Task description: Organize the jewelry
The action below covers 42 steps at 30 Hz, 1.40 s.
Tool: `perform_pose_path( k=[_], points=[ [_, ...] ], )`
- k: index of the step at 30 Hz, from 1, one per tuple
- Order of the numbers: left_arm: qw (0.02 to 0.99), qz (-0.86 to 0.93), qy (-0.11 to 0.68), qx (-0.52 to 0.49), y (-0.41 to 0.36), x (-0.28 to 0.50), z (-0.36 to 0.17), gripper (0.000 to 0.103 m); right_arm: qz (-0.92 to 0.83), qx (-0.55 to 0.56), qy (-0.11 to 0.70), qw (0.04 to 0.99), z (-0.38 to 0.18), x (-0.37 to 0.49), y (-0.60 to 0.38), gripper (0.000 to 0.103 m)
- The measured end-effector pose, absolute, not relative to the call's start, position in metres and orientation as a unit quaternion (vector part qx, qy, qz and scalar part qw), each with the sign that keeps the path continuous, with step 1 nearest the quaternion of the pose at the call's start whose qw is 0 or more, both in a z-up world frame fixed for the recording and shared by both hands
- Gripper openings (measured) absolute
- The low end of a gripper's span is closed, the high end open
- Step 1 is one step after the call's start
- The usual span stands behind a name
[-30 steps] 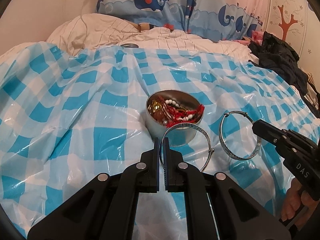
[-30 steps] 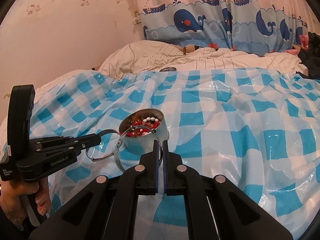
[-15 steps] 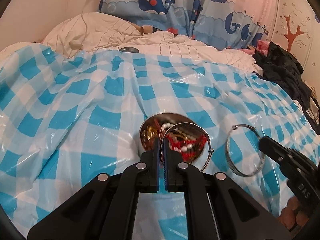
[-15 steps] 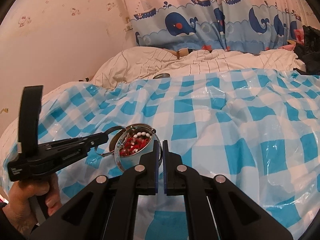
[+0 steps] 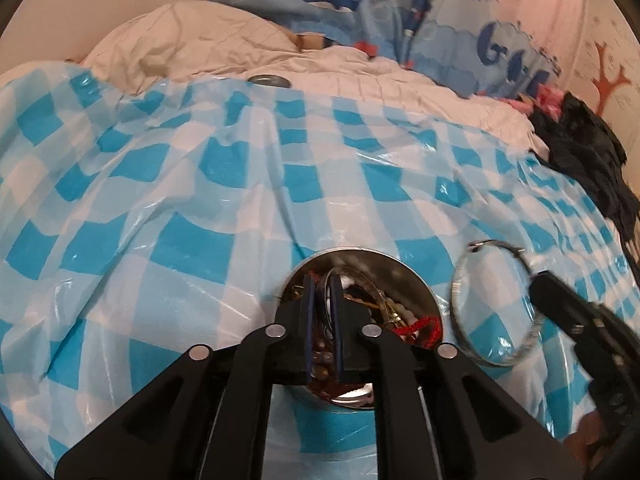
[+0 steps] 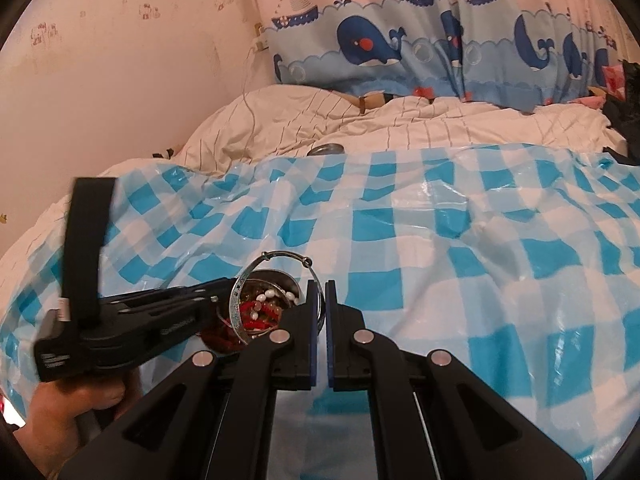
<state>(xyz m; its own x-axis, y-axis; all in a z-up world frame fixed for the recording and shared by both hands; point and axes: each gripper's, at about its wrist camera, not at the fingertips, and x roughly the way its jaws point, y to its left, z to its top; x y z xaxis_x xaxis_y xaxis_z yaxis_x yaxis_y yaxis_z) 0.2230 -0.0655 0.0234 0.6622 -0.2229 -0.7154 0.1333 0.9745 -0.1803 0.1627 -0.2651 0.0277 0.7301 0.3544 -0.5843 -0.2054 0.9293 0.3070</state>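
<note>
Now the left tongs (image 5: 322,320) sit directly over the open tin (image 5: 416,280), tips dipped past its rim. A second ago they were short of it, clenched on a silver bangle held in front of the tin; half a second ago they were at its near edge. The fingers (image 5: 308,320) have parted slightly and the first bangle (image 5: 360,278) lies loose between and beyond them, on the heap of red cord and pearl beads (image 6: 268,294) inside. Judged a release, or nearly one.

To their right, the right tongs (image 6: 319,308) are clenched on the second bangle (image 6: 240,300), hoop upright, just beside the tin's rim, closer than a second ago. Tin rests on the checked plastic sheet (image 6: 440,240) over the bed.

Meaning: one bangle stowed, second next in line.
</note>
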Motion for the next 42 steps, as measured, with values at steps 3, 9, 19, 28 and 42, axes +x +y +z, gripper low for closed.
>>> perform_pose_path(
  k=[3,9,19,28,42],
  points=[
    [0.914,-0.085,0.392,-0.061,-0.055,0.218,0.03,0.019,0.163,0.102,0.341,0.92,0.024,0.173,-0.251,0.004],
    [0.92,-0.074,0.377,-0.073,-0.031,0.198,0.047,0.03,0.178,0.061,0.377,0.907,0.007,0.191,-0.215,0.011],
    [0.91,-0.075,0.407,-0.043,-0.019,0.133,0.031,0.051,0.152,0.095,0.369,0.912,0.019,0.117,-0.256,0.043],
    [0.918,-0.058,0.391,0.027,-0.039,0.075,0.011,0.062,0.091,0.084,0.364,0.923,0.009,0.051,-0.267,0.071],
    [0.916,-0.039,0.398,0.012,-0.039,0.087,-0.015,0.074,0.015,0.083,0.407,0.909,-0.03,0.064,-0.272,0.081]
  ],
)
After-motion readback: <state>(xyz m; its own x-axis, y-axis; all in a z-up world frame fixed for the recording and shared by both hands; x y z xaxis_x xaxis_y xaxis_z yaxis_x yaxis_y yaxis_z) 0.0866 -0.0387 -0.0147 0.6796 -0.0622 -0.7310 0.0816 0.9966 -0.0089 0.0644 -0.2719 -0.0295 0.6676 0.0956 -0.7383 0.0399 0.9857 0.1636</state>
